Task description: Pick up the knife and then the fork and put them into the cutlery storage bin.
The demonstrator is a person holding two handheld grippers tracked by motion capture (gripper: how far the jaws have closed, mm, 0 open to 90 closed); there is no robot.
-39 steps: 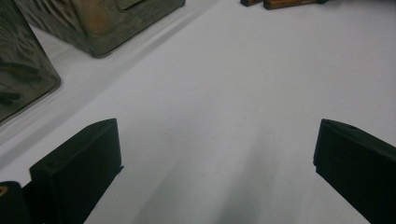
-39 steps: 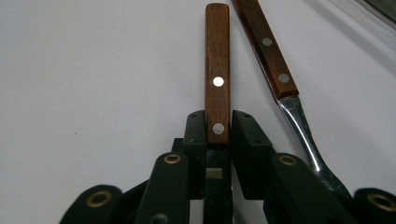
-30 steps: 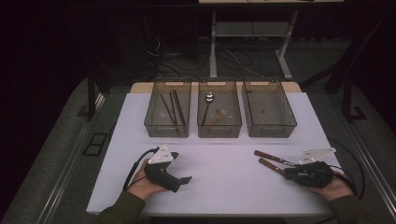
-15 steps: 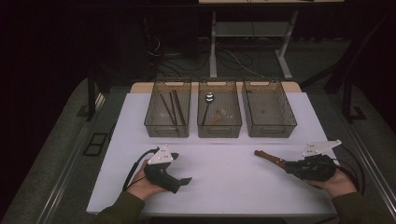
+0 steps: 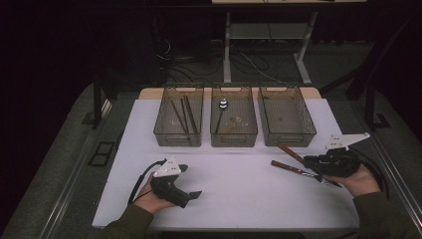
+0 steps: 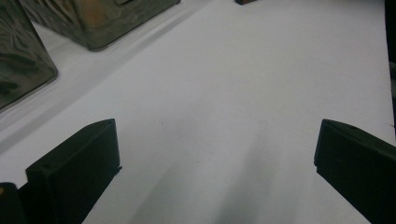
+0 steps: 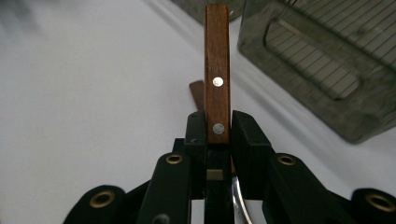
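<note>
My right gripper (image 5: 309, 161) (image 7: 217, 127) is shut on a wooden-handled utensil (image 5: 291, 152) (image 7: 217, 70) with two metal rivets. It holds the utensil off the white table, with the handle pointing away toward the bins. A second wooden-handled utensil (image 5: 293, 170) (image 7: 197, 93) lies flat on the table just below and in front of it. My left gripper (image 5: 191, 191) (image 6: 215, 163) rests on the table at the near left, open, with only bare white surface between its wide-set jaws.
Three see-through grey bins stand in a row at the back. The left bin (image 5: 179, 137) holds dark sticks, the middle bin (image 5: 234, 139) holds utensils, and the right bin (image 5: 287, 138) (image 7: 327, 70) stands close ahead of my right gripper. The white table (image 5: 234, 169) ends near both hands.
My right gripper has risen and drawn slightly right, lifting one wooden-handled utensil off the table. The other utensil stays where it lay, and the left gripper has not moved.
</note>
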